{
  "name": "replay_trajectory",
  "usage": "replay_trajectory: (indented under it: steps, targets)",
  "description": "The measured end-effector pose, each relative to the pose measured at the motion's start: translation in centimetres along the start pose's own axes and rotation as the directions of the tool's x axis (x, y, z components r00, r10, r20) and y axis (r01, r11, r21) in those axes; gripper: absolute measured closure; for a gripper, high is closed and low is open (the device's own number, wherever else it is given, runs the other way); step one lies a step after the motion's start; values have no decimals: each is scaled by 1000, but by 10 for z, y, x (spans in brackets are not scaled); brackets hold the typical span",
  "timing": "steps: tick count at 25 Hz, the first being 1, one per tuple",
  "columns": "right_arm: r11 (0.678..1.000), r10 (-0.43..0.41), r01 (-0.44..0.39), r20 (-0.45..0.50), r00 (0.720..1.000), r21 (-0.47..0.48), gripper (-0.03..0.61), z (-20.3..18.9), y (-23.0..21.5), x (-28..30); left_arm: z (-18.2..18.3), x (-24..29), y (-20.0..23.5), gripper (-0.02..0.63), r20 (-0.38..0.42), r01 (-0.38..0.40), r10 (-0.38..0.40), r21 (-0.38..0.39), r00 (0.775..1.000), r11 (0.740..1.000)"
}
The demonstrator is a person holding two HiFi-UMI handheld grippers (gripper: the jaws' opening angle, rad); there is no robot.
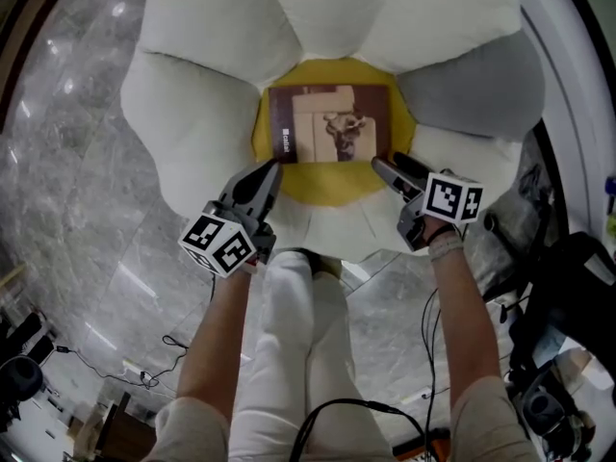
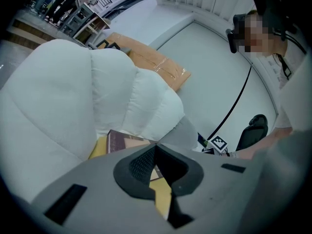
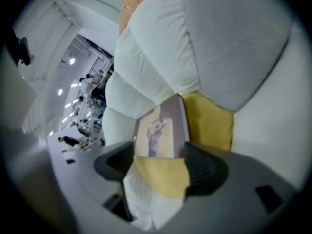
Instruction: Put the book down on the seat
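Note:
The brown book lies flat on the yellow centre of a flower-shaped seat with white petal cushions. My left gripper hovers by the book's near left corner, its jaws drawn together at the tips with nothing in them. My right gripper is at the book's near right corner, open and empty. In the left gripper view the book shows just past the gripper. The right gripper view has the book beyond the gripper, with yellow seat beside it.
One petal at the right is grey. Marble floor surrounds the seat. The person's white trouser legs stand at its front edge. Cables and dark equipment are at the right. A cardboard box and another person lie behind.

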State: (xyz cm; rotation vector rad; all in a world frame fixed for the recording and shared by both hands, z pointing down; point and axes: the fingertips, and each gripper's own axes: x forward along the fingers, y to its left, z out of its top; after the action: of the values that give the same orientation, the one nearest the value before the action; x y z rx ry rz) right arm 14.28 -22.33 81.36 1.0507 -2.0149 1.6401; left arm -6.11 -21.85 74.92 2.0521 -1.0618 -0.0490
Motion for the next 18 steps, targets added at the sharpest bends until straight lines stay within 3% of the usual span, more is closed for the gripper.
replay_trajectory:
  steps: [4, 8, 15, 18]
  targets:
    - [999, 13, -13, -2, 1000, -46, 252, -1, 14, -7, 5, -5, -11, 589, 13, 3, -3, 4, 1000, 1000]
    - [996, 30, -31, -3, 1000, -85, 320, -3, 30, -14, 10, -12, -18, 589, 32, -3, 3, 6, 999, 1000]
    - [969, 56, -61, -30, 998, -239, 501, -10, 77, -35, 18, -24, -36, 589, 47, -9, 9, 5, 999, 1000]
    - [940, 51, -60, -38, 998, -335, 552, -14, 98, -45, 24, -28, -49, 589, 51, -5, 5, 7, 999, 1000]
